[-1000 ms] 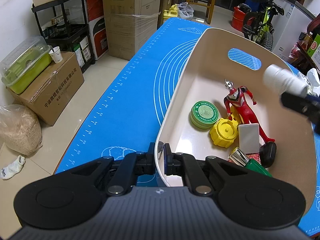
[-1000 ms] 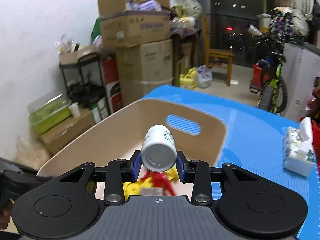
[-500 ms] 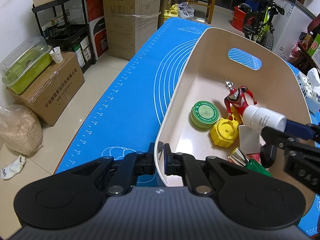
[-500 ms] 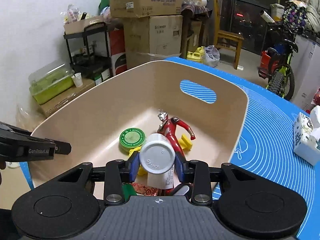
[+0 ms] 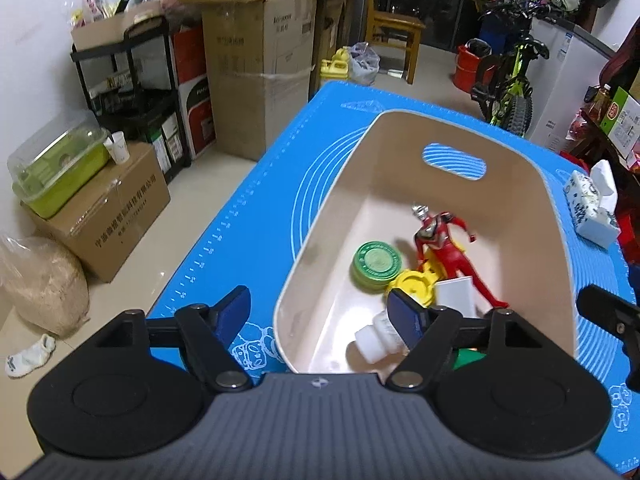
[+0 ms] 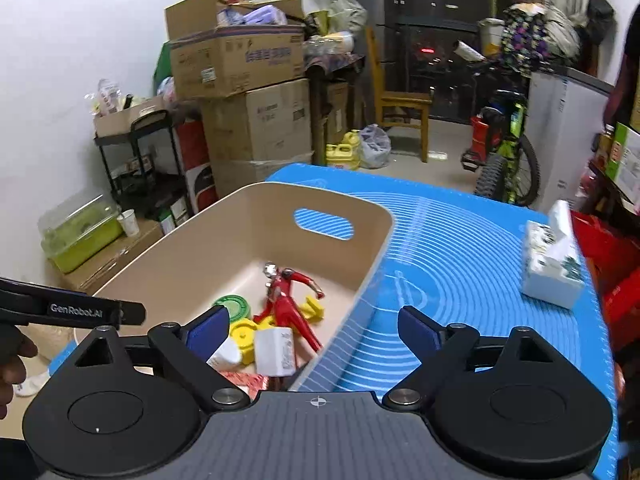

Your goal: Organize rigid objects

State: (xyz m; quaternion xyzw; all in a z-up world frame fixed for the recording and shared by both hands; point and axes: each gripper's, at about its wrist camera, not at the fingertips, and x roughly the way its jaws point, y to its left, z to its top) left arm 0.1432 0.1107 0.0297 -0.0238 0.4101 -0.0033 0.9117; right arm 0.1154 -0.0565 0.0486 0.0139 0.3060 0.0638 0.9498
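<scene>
Both grippers wide open, empty: left gripper [image 5: 318, 308], right gripper [image 6: 314, 326]. White bottle [image 5: 374, 338] lies in bin [image 5: 558, 240], 6 o'clock end. Judgement: lift clear of rim, seek next item on counter [image 6: 460, 240].

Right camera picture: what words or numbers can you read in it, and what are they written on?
"GenRobot.AI": on the left gripper, white letters on its black finger.
Cardboard boxes: printing too blurred to read.
Green tin: lid lettering too small.
White block: faint marks, unreadable.
Tissue pack: only a pattern, no clear words.
</scene>
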